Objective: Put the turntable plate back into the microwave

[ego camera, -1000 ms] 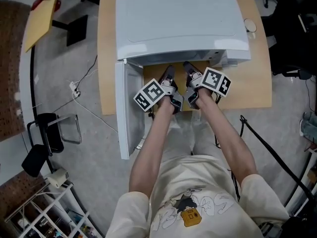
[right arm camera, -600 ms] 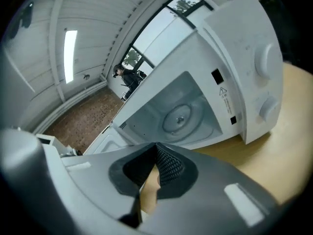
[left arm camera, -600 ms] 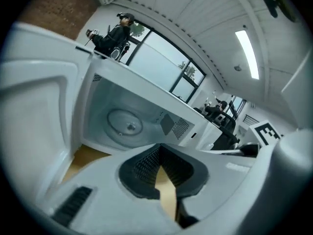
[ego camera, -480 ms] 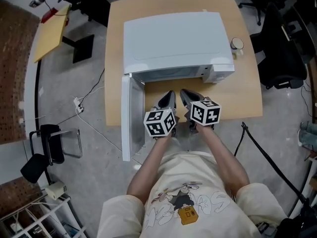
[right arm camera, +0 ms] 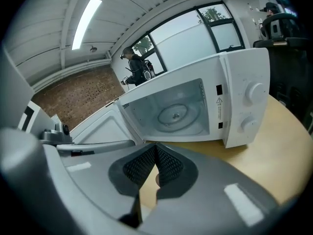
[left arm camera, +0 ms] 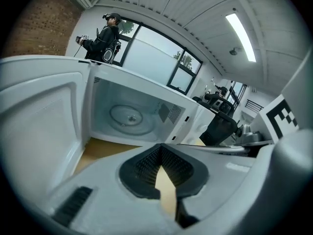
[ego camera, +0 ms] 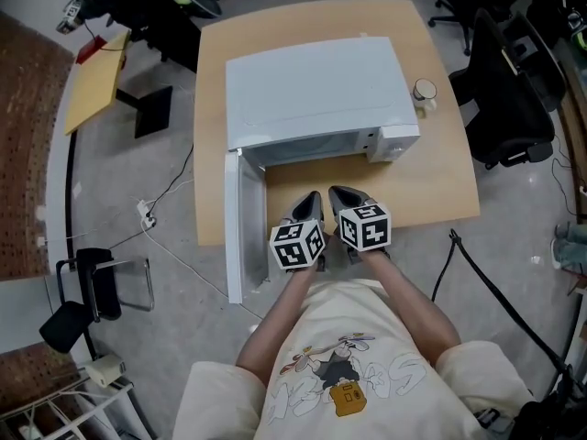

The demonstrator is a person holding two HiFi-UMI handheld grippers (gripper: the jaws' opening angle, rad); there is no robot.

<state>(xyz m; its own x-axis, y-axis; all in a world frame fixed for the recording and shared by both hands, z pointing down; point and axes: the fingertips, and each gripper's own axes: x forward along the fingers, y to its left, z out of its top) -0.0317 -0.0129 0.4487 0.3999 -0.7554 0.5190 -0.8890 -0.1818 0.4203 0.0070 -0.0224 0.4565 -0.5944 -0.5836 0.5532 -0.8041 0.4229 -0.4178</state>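
Observation:
The white microwave (ego camera: 316, 90) stands on the wooden table (ego camera: 431, 181) with its door (ego camera: 240, 227) swung open to the left. The glass turntable plate (left arm camera: 129, 119) lies flat on the cavity floor, and the right gripper view also shows the plate (right arm camera: 175, 114) there. My left gripper (ego camera: 310, 202) and right gripper (ego camera: 341, 195) hover side by side over the table's near edge, a short way back from the opening. Both point at the cavity. The left gripper (left arm camera: 160, 148) and the right gripper (right arm camera: 155, 148) are shut, tips together, holding nothing.
A small round cup (ego camera: 424, 90) sits on the table right of the microwave. Black chairs (ego camera: 504, 71) stand at the right, a cable (ego camera: 165, 209) trails over the floor at the left. A person (left arm camera: 105, 38) stands far behind the microwave.
Both grippers have drawn back out of the microwave's opening toward the table's near edge and rolled, so their marker cubes now face up. The plate stays inside.

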